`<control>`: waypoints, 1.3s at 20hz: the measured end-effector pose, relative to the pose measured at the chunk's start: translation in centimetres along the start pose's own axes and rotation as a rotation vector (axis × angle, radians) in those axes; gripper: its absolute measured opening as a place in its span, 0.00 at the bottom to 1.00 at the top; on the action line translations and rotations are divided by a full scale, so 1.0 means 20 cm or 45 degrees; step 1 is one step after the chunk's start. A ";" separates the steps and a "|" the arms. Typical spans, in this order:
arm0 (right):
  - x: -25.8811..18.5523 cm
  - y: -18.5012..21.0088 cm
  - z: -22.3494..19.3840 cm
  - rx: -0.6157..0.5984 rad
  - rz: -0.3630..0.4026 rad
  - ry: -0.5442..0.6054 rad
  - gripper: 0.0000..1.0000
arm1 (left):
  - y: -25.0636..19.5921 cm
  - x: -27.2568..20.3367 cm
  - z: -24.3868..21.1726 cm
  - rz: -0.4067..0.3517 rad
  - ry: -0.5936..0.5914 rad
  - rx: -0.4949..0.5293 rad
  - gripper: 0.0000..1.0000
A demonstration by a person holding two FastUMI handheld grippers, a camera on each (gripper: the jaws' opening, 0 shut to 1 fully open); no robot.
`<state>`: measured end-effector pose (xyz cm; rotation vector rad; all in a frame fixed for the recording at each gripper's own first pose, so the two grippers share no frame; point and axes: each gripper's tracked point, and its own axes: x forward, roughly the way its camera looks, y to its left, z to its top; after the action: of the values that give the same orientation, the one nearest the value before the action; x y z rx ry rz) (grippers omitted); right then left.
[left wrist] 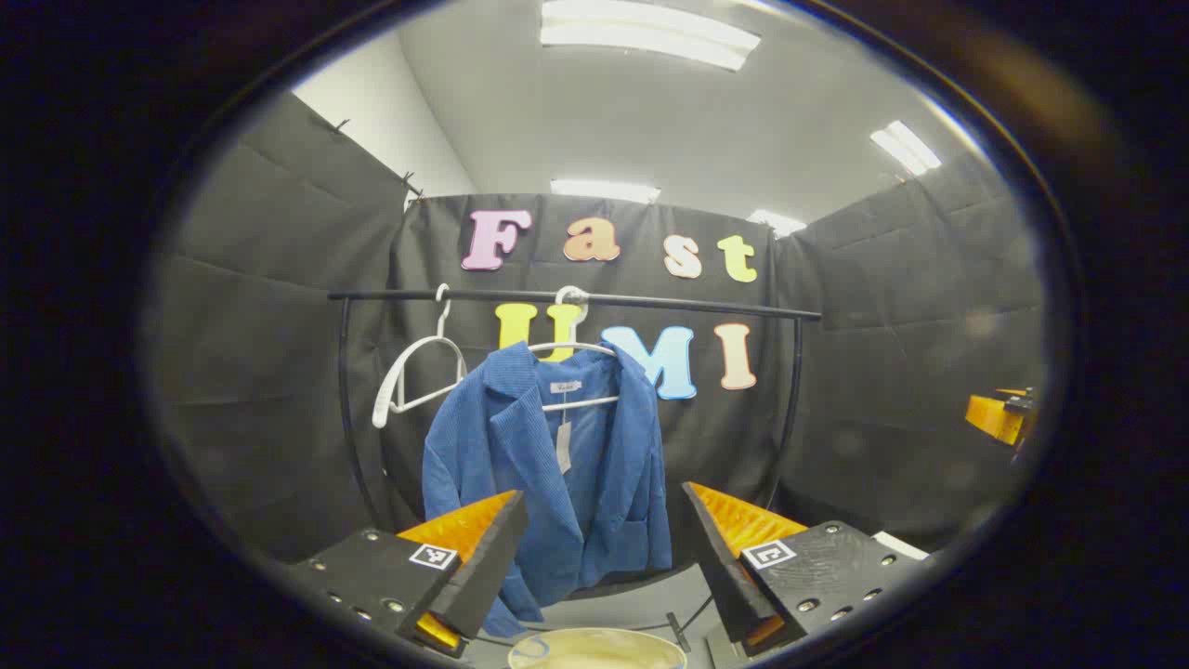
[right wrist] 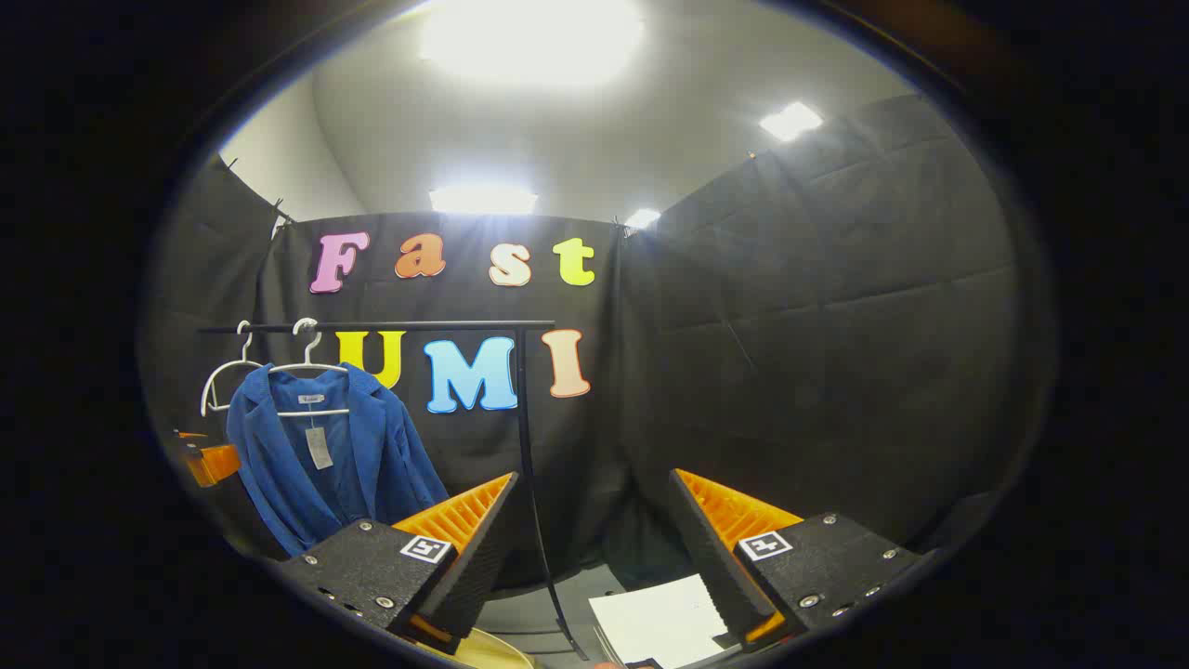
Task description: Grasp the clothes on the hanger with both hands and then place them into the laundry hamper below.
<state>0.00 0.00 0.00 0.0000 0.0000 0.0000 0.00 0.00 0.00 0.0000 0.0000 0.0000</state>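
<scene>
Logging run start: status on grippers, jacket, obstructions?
Left gripper open, right gripper open, both empty. Blue jacket on hanger, untouched. Nothing between.

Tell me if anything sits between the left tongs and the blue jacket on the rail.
Nothing visible does. In the left gripper view the blue jacket hangs straight ahead of the open left tongs, with open air between. An empty white hanger hangs beside it on the rail, off the path.

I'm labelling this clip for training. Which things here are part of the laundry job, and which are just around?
Part of the job:
blue jacket
its white hanger
laundry hamper rim
left gripper, open
right gripper, open

Just around:
empty white hanger
black clothes rail
white paper
</scene>
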 end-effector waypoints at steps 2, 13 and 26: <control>0.00 0.01 -0.02 0.013 0.005 0.003 0.96 | 0.04 0.00 0.01 0.021 -0.005 0.001 0.99; 0.01 0.05 -0.18 0.056 0.047 0.094 0.96 | 0.17 -0.20 -0.04 0.142 0.010 0.049 0.99; 0.20 0.75 -0.17 -0.051 0.425 0.158 0.94 | 0.50 -0.36 -0.25 0.310 0.117 -0.147 0.99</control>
<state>4.05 15.04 -3.43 -0.0400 0.1242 0.3341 -7.14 10.08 -4.99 -0.1155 0.0920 0.2435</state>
